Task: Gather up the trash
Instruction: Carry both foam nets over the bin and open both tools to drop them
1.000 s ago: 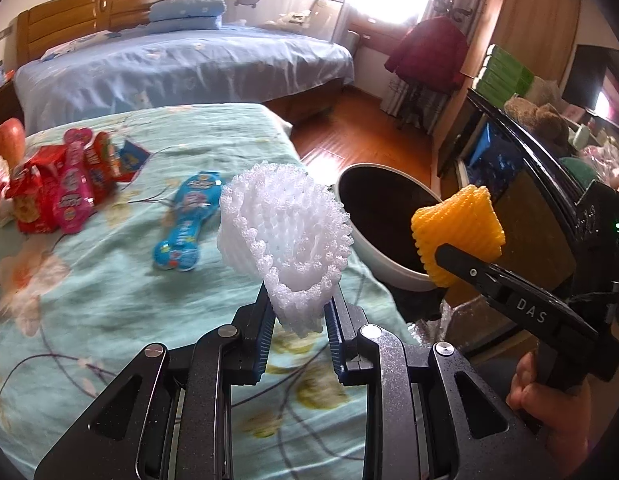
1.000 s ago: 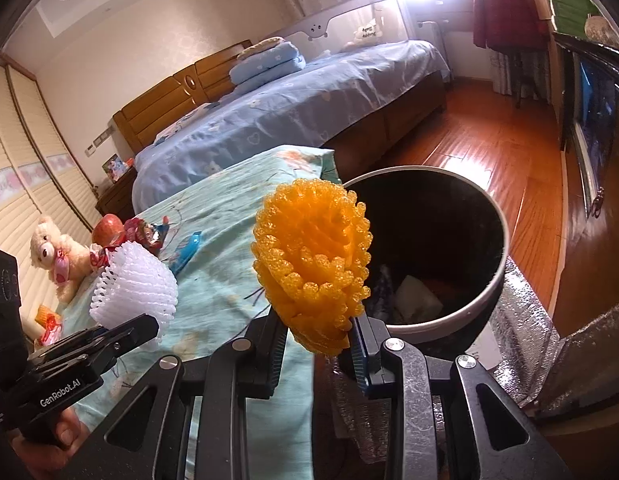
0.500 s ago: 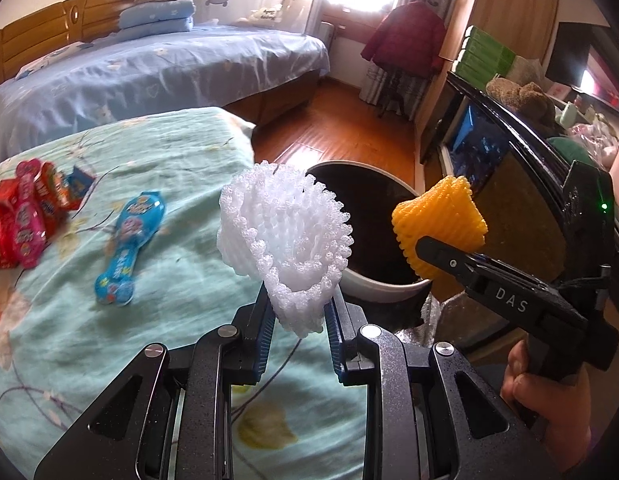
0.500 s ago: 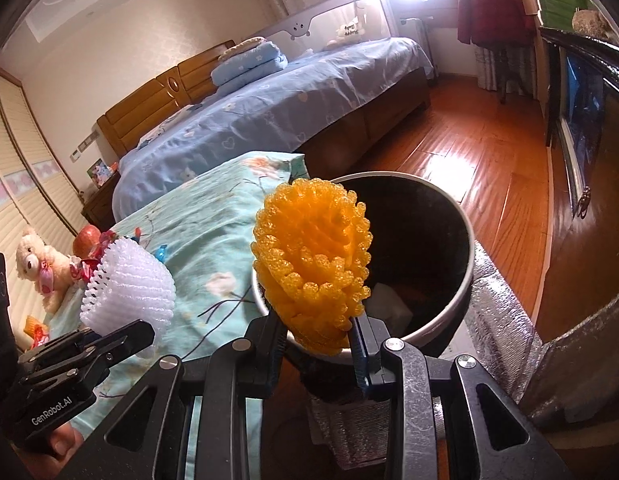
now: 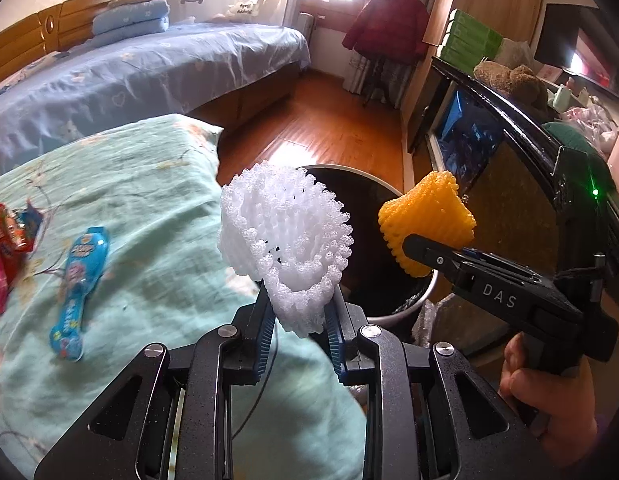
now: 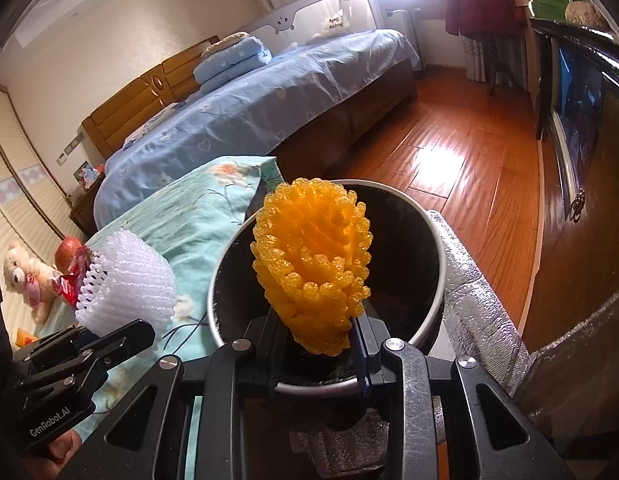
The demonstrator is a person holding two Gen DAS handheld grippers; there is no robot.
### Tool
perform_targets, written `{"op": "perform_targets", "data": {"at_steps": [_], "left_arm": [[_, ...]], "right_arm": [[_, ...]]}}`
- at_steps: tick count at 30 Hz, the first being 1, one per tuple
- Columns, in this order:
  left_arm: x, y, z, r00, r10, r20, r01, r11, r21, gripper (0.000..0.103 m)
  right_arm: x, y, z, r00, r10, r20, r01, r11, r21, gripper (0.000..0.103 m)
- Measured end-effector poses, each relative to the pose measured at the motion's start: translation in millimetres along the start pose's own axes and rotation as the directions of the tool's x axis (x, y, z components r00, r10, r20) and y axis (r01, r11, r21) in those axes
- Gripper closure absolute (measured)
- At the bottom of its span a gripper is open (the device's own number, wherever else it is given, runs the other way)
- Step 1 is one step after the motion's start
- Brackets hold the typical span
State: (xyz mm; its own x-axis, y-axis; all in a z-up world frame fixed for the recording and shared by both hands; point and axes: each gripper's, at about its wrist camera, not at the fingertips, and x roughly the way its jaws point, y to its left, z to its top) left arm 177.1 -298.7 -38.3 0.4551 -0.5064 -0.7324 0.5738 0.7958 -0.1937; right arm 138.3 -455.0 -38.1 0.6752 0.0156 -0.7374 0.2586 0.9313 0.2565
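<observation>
A white foam mesh fruit sleeve (image 5: pixel 285 248) is clamped between the pads of the left gripper (image 5: pixel 299 320), held in the air at the edge of a bed covered in a teal floral sheet (image 5: pixel 141 208). Just beside it, a yellow-orange foam mesh fruit sleeve (image 6: pixel 313 264) is pinched in the right gripper (image 6: pixel 317 340), directly above the open mouth of a round, dark-lined trash bin with a pale rim (image 6: pixel 437 256). A person's hand (image 5: pixel 549 400) grips the right tool's handle. On the sheet lie a blue snack wrapper (image 5: pixel 79 280) and red packets (image 5: pixel 5 240). Beyond stand a blue-covered bed (image 6: pixel 249 112) and wooden floor (image 6: pixel 469 160).
</observation>
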Motion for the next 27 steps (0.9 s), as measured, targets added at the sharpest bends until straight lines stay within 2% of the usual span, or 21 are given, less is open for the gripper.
{"op": "perform_targets", "data": {"at_steps": [14, 16, 17, 20, 21, 24, 27], "left_arm": [[27, -10, 16, 0.999, -0.036, -0.04, 0.036, 0.999, 0.006, 0.079], [27, -12, 17, 0.999, -0.028, -0.036, 0.029, 1.0, 0.011, 0.075], [26, -12, 17, 0.999, -0.032, -0.035, 0.032, 0.999, 0.011, 0.069], [25, -11, 15, 0.999, -0.019, -0.032, 0.019, 1.0, 0.011, 0.056], [23, -11, 14, 0.999, -0.016, -0.029, 0.016, 1.0, 0.011, 0.052], [19, -6, 10, 1.0, 0.0, -0.024, 0.0, 1.0, 0.003, 0.043], [11, 3, 3, 1.0, 0.006, -0.02, -0.006, 1.0, -0.019, 0.042]], "right_arm": [[14, -19, 14, 1.0, -0.009, -0.024, 0.009, 1.0, 0.026, 0.071], [14, -20, 15, 1.0, -0.006, -0.023, 0.007, 0.999, 0.033, 0.069], [15, -21, 16, 1.0, -0.004, -0.024, 0.005, 0.999, 0.038, 0.068], [14, -24, 18, 1.0, 0.002, -0.024, -0.001, 0.999, 0.052, 0.057], [14, -25, 18, 1.0, 0.006, -0.022, -0.004, 0.998, 0.058, 0.051], [10, -26, 17, 1.0, 0.01, -0.011, -0.009, 0.998, 0.065, 0.047], [7, -25, 15, 1.0, 0.015, -0.003, -0.015, 0.997, 0.073, 0.043]]}}
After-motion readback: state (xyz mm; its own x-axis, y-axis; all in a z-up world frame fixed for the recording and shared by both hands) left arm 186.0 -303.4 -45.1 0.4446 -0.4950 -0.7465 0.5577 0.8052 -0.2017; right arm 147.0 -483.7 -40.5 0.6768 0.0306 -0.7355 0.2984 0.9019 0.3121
